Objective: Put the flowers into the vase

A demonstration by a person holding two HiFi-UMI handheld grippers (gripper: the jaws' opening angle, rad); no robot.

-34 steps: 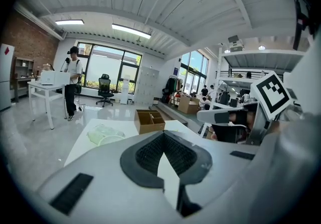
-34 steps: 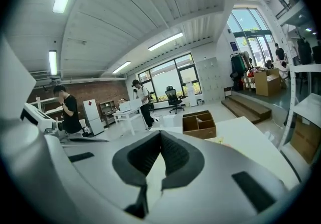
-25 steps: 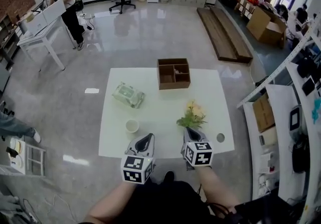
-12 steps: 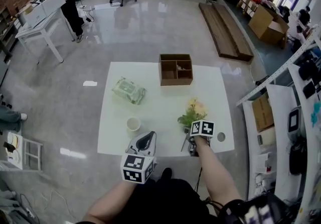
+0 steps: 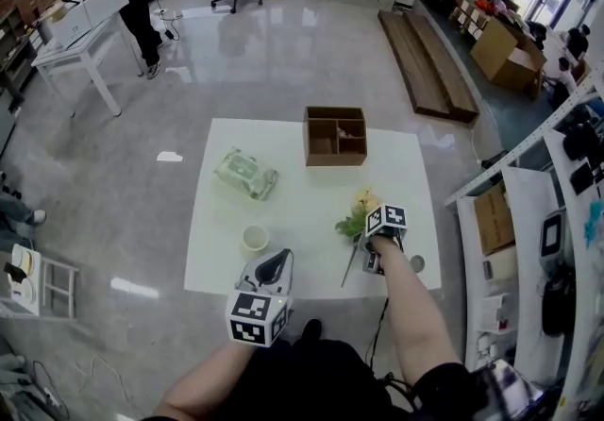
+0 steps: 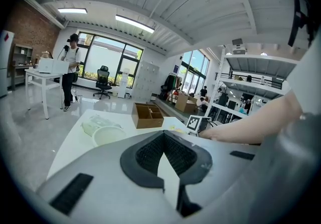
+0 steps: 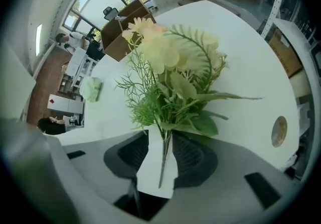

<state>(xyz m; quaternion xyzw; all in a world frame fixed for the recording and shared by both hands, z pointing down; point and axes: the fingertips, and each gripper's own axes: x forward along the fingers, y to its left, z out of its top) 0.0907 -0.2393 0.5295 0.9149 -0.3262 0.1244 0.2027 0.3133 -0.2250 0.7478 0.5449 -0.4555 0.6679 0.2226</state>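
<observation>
Flowers (image 5: 361, 218) are lying by the worktop's (image 5: 293, 211) right edge, light and floppy I reckon, so my right tool (image 7: 159, 142), jaws just closing in but not pinching yet, straddles the thin bunched stems (image 7: 163, 160) low down; left tool (image 6: 163, 140) is clenched shut, empty.

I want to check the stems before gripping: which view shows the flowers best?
The right gripper view: the flowers fill it, stems and leaves sharp. The head view shows them small on the table; the left gripper view barely shows them.
</observation>
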